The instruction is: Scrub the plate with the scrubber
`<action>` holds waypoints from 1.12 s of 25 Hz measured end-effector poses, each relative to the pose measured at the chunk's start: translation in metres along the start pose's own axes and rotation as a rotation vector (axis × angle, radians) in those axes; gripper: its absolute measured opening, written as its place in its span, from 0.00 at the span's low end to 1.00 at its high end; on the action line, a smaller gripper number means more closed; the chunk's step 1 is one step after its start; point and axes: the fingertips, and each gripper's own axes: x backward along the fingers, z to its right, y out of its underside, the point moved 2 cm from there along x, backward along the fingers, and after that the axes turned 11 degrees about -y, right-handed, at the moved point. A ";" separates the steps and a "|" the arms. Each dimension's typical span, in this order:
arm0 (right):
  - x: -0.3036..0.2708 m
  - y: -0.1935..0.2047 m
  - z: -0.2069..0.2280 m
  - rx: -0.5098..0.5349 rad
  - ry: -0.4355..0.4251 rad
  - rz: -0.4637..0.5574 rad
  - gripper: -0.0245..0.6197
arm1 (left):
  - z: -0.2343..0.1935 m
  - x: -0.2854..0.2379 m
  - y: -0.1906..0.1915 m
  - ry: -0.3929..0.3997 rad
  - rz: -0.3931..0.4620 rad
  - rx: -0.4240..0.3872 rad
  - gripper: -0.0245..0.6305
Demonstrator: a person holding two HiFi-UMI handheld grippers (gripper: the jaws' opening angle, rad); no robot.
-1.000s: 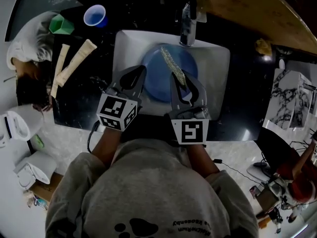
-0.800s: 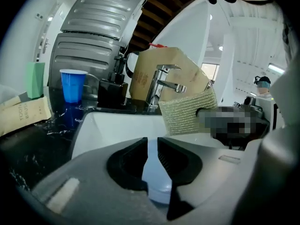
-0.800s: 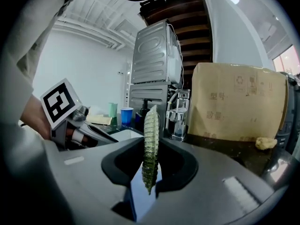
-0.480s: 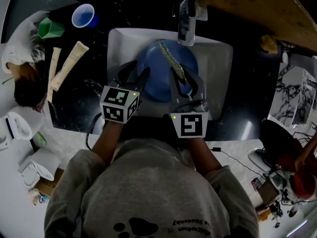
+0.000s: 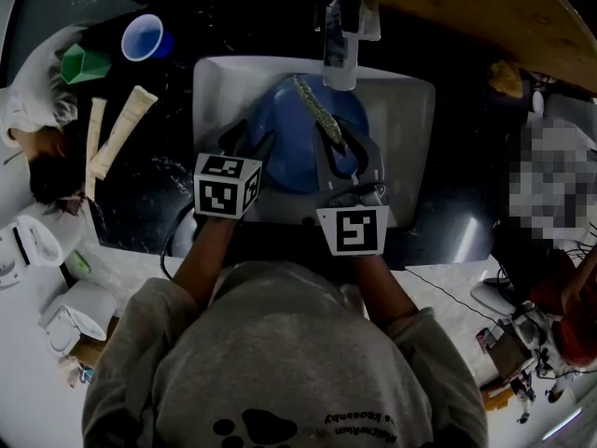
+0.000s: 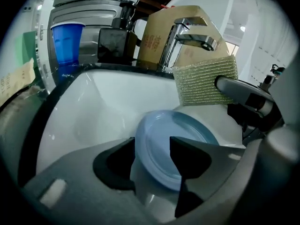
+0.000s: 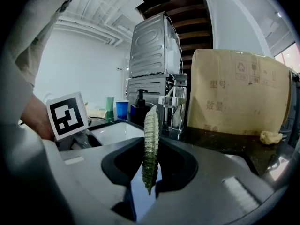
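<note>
The blue plate (image 5: 294, 161) sits in the white sink (image 5: 410, 129) below the faucet (image 5: 340, 40). Its near-left rim lies between the spread fingers of the left gripper (image 5: 250, 143), which have just been opening and do not appear to press on it. The right gripper (image 5: 347, 147) is clenched on the green scrubber (image 5: 317, 110), held edge-on with its long axis running away from the person over the plate's right half, so the plate's face lies just below it.

Dark countertop (image 5: 163, 180); white sink (image 5: 410, 133) central, blue plate (image 5: 294, 155) inside; blue cup (image 5: 142, 37), green cup (image 5: 84, 63) at ten o'clock; cream strips (image 5: 122, 130) at nine; yellowish lump (image 5: 508, 77) at two.
</note>
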 end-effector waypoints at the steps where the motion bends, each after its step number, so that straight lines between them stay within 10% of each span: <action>1: 0.000 0.001 0.001 0.000 0.000 -0.002 0.15 | -0.001 -0.002 0.003 -0.010 -0.019 -0.004 0.40; 11: 0.004 -0.002 0.007 -0.003 0.017 0.015 0.15 | 0.003 -0.015 0.023 -0.033 -0.144 0.016 0.41; 28: 0.010 -0.002 0.018 -0.030 0.062 0.035 0.15 | 0.011 -0.037 0.045 0.021 -0.249 0.322 0.31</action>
